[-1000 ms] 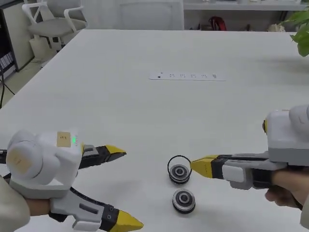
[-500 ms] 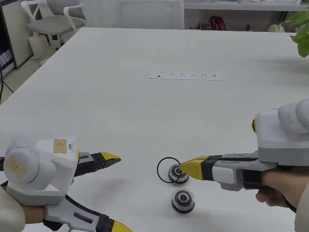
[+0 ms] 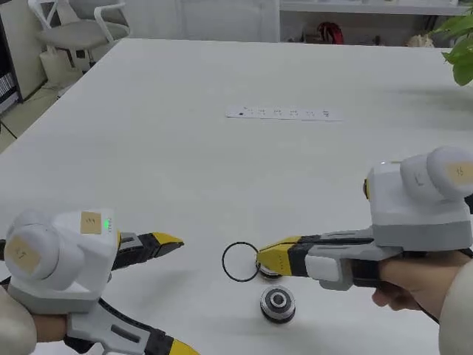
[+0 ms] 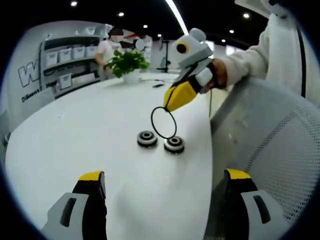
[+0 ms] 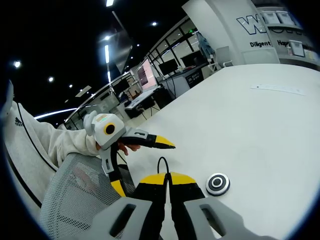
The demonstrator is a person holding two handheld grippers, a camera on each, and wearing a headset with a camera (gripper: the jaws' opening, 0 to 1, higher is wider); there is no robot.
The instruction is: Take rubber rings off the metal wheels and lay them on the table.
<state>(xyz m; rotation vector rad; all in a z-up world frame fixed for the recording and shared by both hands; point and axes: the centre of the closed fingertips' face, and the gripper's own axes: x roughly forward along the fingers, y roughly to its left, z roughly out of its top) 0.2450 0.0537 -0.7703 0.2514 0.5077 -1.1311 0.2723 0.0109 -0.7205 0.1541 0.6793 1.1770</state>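
Pinching the rubber ring (image 3: 239, 262), the right gripper (image 3: 260, 259) needed to lay it flat beside the metal wheels (image 3: 278, 304); left gripper (image 4: 165, 176) sat spread.

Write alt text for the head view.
The right gripper, jaws shut, holds a black rubber ring beside a metal wheel; a second wheel sits nearer on the white table. The left gripper hovers open at lower left.

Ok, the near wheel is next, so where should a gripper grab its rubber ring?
Pinch the dark outer band at the near wheel's rim, coming down from above on its left: it lies flat, and the open left gripper is that side.
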